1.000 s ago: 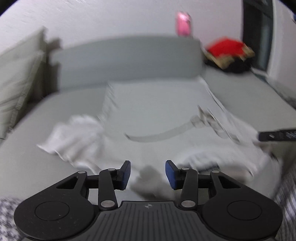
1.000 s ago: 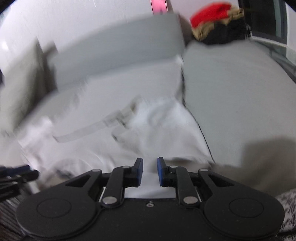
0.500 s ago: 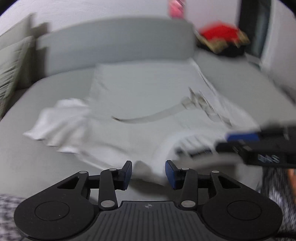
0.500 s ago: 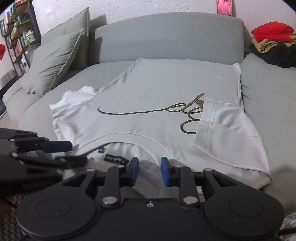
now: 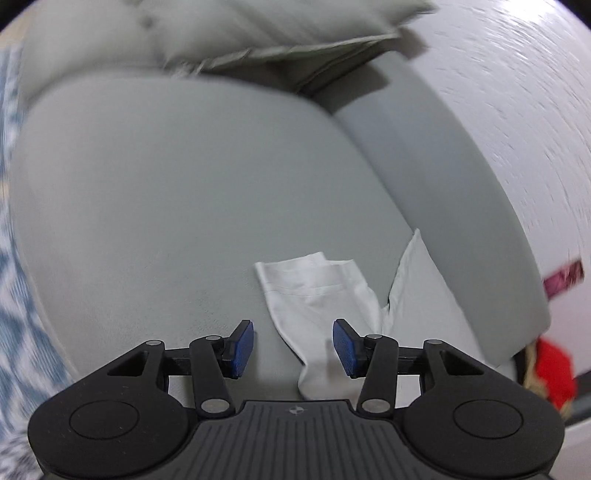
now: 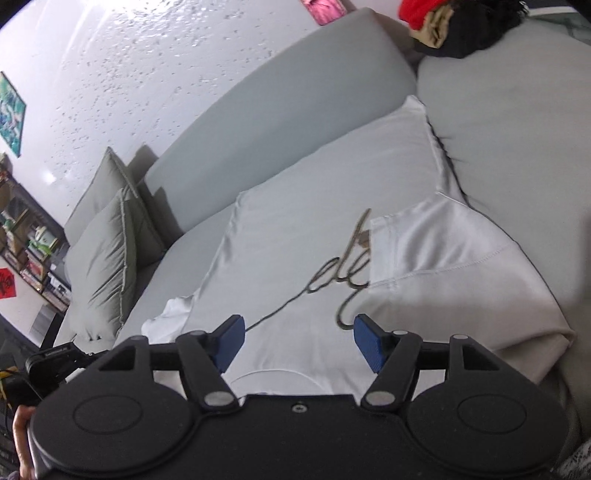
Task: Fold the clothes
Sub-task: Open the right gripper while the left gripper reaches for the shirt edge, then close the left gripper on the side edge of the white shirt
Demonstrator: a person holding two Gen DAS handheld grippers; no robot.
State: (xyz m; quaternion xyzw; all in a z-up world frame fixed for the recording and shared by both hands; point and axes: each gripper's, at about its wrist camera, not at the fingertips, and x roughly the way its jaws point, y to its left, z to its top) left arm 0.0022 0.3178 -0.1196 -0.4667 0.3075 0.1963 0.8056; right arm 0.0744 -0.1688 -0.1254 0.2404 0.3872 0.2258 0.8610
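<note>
- Progress looks partial: the white T-shirt (image 6: 314,229) lies front up on the grey sofa (image 6: 509,122), collar nearest the right wrist camera, and its right sleeve (image 6: 443,254) is already folded in over the chest, covering the end of the script lettering (image 6: 332,273).
- Left to do, judging by the layout: the left sleeve (image 5: 314,291) is unfolded, sticking out onto bare cushion; after that, the side panels and the hem-to-collar fold remain.
- The left gripper (image 5: 291,343) has its blue pads spread wide and holds nothing; the sleeve runs from about 12 o'clock down between the pads, touching neither as far as the left wrist view shows.
- The right gripper (image 6: 299,343) is likewise spread wide and empty, poised above the collar area with the lettering at 12 o'clock and the folded sleeve at 2 o'clock.
- Against the frames half a second back: the left camera faced the whole shirt with the backrest behind, and now looks toward the sofa's end and the cushions (image 5: 258,33) at 12 o'clock, with only the sleeve in view.
- The right gripper's pads, close together then, now stand well apart, and its view has rolled so the backrest slants from 9 up to 1 o'clock.
- A heap of red and dark clothes (image 6: 454,22) sits at 1 o'clock, well apart from the shirt.
</note>
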